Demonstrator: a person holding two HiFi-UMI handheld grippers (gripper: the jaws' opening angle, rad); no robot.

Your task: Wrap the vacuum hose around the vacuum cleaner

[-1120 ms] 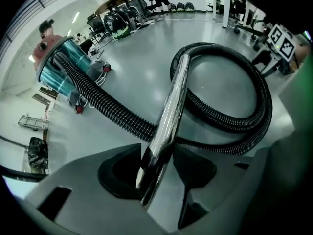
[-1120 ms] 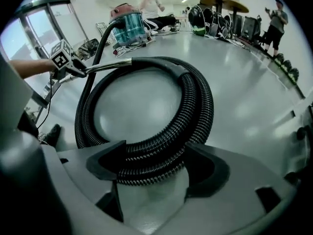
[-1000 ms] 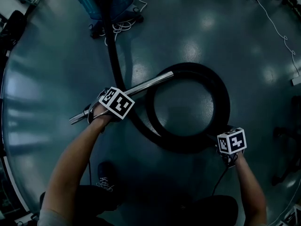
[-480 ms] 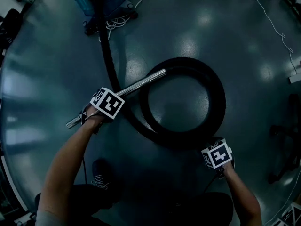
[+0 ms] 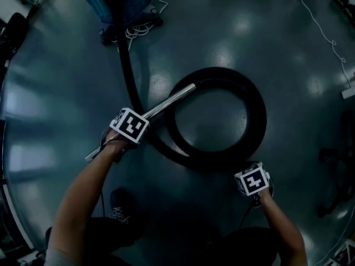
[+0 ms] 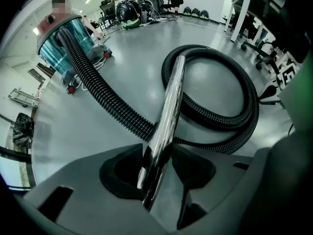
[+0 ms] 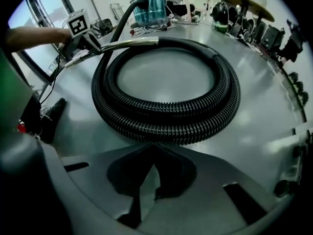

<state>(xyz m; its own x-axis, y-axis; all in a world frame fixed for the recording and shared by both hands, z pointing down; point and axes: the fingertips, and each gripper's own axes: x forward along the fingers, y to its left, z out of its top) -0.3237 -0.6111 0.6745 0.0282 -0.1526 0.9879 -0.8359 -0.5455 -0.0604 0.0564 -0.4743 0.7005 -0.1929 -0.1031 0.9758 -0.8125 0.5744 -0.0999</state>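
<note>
Down at the lower left of the head view, my left gripper (image 5: 126, 132) pinches the shiny metal tube (image 5: 169, 100), and its jaws have just squeezed a bit more. At the lower right, my right gripper (image 5: 253, 186) has just been closing. Its jaws are now together with nothing in them. The black hose (image 5: 258, 115) lies in a ring on the floor (image 5: 66, 82), just past those tips. It runs up to the vacuum cleaner (image 5: 119, 1) at the top left.
</note>
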